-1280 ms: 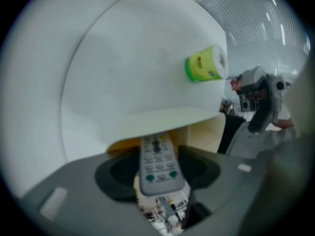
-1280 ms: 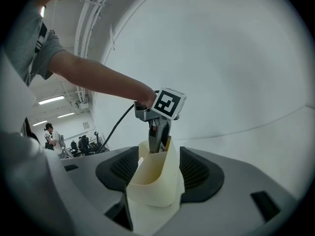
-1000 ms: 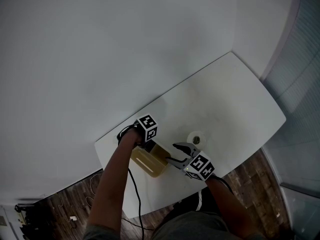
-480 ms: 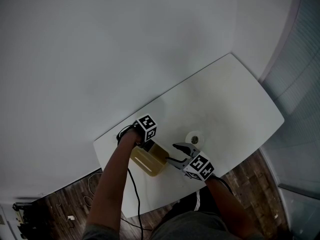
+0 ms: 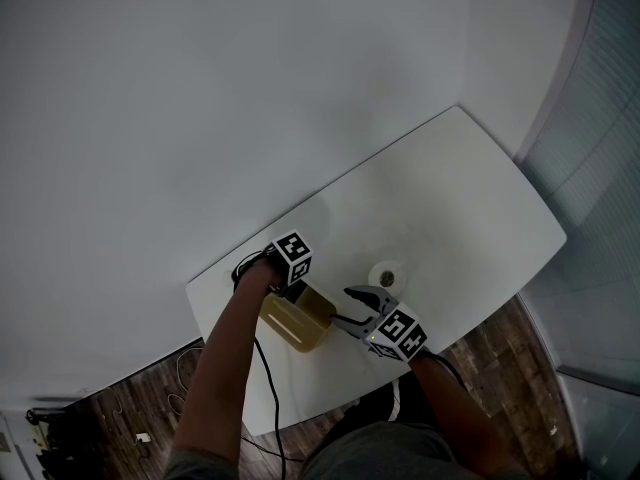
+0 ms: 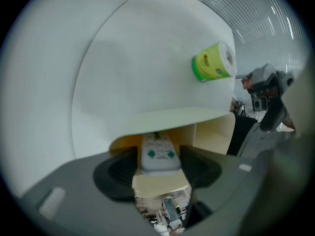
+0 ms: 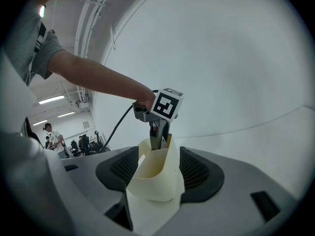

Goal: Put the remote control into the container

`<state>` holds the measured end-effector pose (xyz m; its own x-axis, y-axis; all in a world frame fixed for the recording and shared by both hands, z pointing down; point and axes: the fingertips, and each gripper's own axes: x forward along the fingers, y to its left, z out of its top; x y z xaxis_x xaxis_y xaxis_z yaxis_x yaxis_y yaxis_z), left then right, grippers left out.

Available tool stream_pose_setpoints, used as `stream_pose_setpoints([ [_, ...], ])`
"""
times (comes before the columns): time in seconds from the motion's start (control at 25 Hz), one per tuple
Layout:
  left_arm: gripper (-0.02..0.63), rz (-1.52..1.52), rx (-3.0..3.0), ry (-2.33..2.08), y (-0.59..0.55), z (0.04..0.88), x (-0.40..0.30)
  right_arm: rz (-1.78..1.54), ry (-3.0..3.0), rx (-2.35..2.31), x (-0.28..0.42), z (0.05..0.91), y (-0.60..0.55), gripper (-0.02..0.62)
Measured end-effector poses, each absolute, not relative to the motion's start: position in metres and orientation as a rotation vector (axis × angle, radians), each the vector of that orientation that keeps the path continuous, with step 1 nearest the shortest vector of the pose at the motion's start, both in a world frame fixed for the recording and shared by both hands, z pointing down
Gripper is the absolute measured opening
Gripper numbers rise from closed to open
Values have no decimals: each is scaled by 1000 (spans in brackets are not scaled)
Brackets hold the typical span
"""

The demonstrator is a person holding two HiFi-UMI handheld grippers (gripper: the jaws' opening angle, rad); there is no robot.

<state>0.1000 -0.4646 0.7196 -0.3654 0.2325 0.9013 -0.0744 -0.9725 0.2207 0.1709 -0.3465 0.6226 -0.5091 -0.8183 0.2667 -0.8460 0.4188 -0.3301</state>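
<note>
The remote control (image 6: 157,151) sits inside the container (image 5: 293,326), with the left gripper (image 5: 296,288) opening its jaws around it. The right gripper (image 7: 156,173) pinches the container's wall, so only withdrawal seems left.

1. Nothing you can actually read in any view: no word, number or brand resolves
2. Left marker cube (image 5: 293,256): black-and-white square code patterns on its faces, coded blocks rather than letters; you get one face clearly in the right gripper view
3. Right marker cube (image 5: 398,331): same kind of square code patterns on its faces
4. Roll (image 6: 212,63): yellow-green wrapper with a small red mark on it, print too blurred to read
5. Remote control (image 6: 157,154): two green buttons, tiny marks above them, too blurred to read
</note>
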Motion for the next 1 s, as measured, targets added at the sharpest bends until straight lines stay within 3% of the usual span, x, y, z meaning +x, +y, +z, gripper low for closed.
stream_pose_setpoints([
  [0.32,287,2393,1726,192,-467,710,101,657,-2595,1507,169,617,-347,258],
  [0.68,383,2288,1832,238,-450,701,96,638,-2607,1446,159,616,-348,257],
  [1.0,410,2187,2048,192,-438,685,92,596,-2619,1363,146,607,-349,258],
])
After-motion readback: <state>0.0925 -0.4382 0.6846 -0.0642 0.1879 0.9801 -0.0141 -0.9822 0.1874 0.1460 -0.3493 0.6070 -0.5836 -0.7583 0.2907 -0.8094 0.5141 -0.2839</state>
